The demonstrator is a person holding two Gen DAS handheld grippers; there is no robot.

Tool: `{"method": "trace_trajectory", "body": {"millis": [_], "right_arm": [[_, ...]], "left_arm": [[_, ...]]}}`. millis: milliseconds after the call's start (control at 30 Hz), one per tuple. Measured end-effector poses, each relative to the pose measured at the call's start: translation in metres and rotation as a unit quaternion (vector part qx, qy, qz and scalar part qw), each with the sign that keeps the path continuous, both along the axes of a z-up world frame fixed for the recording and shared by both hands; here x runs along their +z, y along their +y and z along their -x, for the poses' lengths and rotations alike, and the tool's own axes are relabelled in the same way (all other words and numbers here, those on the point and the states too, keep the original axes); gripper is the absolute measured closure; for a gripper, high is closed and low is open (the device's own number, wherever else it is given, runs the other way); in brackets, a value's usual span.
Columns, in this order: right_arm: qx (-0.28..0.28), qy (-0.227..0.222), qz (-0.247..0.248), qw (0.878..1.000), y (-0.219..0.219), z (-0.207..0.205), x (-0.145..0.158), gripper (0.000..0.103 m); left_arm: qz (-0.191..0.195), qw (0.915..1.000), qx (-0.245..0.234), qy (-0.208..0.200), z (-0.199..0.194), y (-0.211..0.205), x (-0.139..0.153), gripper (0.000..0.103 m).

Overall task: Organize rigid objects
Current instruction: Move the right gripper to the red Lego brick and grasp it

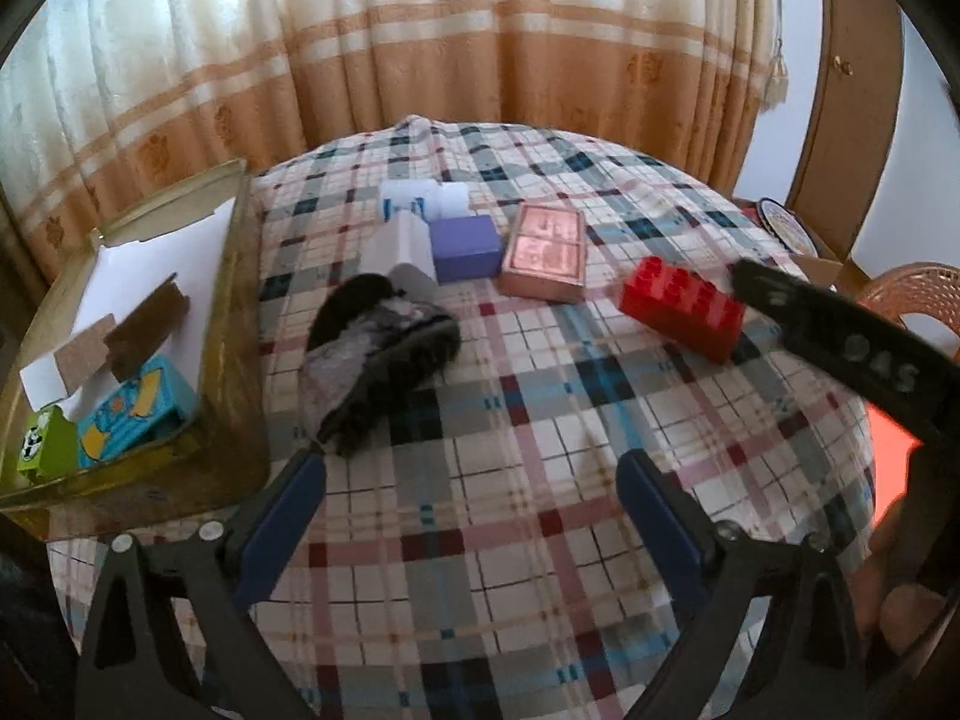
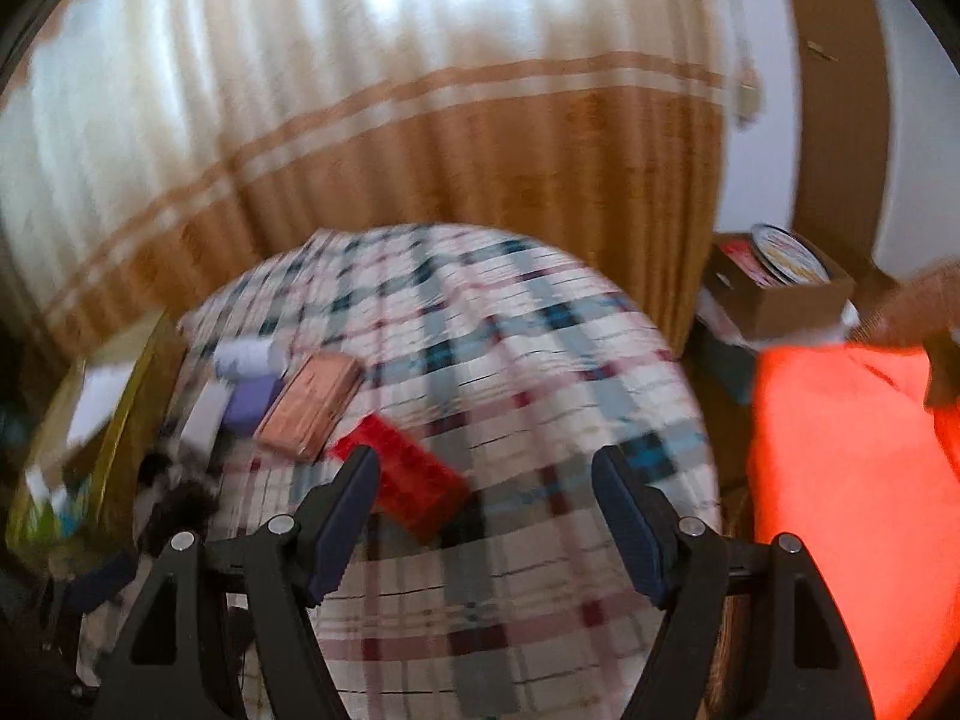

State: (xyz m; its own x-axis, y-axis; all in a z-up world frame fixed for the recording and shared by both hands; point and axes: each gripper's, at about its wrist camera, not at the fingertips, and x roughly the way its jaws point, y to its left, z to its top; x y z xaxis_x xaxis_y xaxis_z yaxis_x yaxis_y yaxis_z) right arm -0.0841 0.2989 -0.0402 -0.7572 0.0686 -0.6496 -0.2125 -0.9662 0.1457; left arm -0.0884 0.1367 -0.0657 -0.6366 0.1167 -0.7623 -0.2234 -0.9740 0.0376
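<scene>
Both hand-held grippers hang over a table covered with a plaid cloth (image 1: 510,480), and neither holds anything. The left gripper (image 1: 471,498) has its blue-padded jaws spread wide above bare cloth near the front of the table. The right gripper (image 2: 486,504) is spread just as wide; in its own blurred view the left fingertip overlaps the near corner of the red building brick (image 2: 408,480), but whether it touches the brick cannot be told, and the brick is not between the jaws. In the left wrist view one finger of the right gripper reaches in from the right, its tip close beside the red building brick (image 1: 684,306), which lies flat on the cloth. Farther back on the table, from right to left, lie a copper-pink flat box (image 1: 546,252), a purple box (image 1: 465,246) touching or nearly touching it, and white bottles or boxes (image 1: 414,222) behind and beside the purple one. A dark and grey furry item (image 1: 378,354) lies in front of them. At the left edge of the table stands a gold-sided tray (image 1: 234,324) that holds white card, two brown blocks (image 1: 120,336), a turquoise box (image 1: 138,414) and a green box (image 1: 45,444). An orange cloth (image 2: 852,510) shows at the right, off the table
</scene>
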Motion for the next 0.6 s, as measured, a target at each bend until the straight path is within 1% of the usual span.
{"method": "trace_trajectory", "body": {"millis": [100, 200, 300, 367, 433, 500, 567, 600], "right_arm": [[0.031, -0.028, -0.018, 0.999, -0.009, 0.016, -0.003, 0.028], [0.055, -0.056, -0.037, 0.996, -0.016, 0.032, -0.008, 0.028], [0.081, -0.083, -0.043, 0.992, -0.023, 0.044, -0.016, 0.028], [0.093, -0.092, -0.046, 0.99, -0.026, 0.049, -0.017, 0.028], [0.098, -0.098, -0.051, 0.989, -0.028, 0.049, -0.019, 0.028], [0.097, -0.11, -0.054, 0.988, -0.029, 0.051, -0.022, 0.036], [0.1, -0.111, -0.06, 0.987, -0.032, 0.052, -0.022, 0.04], [0.104, -0.109, -0.06, 0.987, -0.033, 0.052, -0.022, 0.047]], "left_arm": [[-0.005, 0.9999, 0.008, -0.006, 0.001, -0.003, -0.001, 0.005], [-0.02, 0.9994, 0.016, -0.022, 0.004, -0.009, -0.005, 0.005], [-0.035, 0.9985, 0.024, -0.035, 0.006, -0.015, -0.008, 0.005], [-0.052, 0.9974, 0.028, -0.043, 0.006, -0.02, -0.01, 0.005], [-0.069, 0.9963, 0.033, -0.04, 0.003, -0.025, -0.009, 0.005], [-0.074, 0.9959, 0.036, -0.039, 0.003, -0.027, -0.009, 0.005], [-0.069, 0.9962, 0.035, -0.039, 0.003, -0.025, -0.01, 0.004], [-0.068, 0.9963, 0.034, -0.04, 0.003, -0.024, -0.01, 0.003]]}}
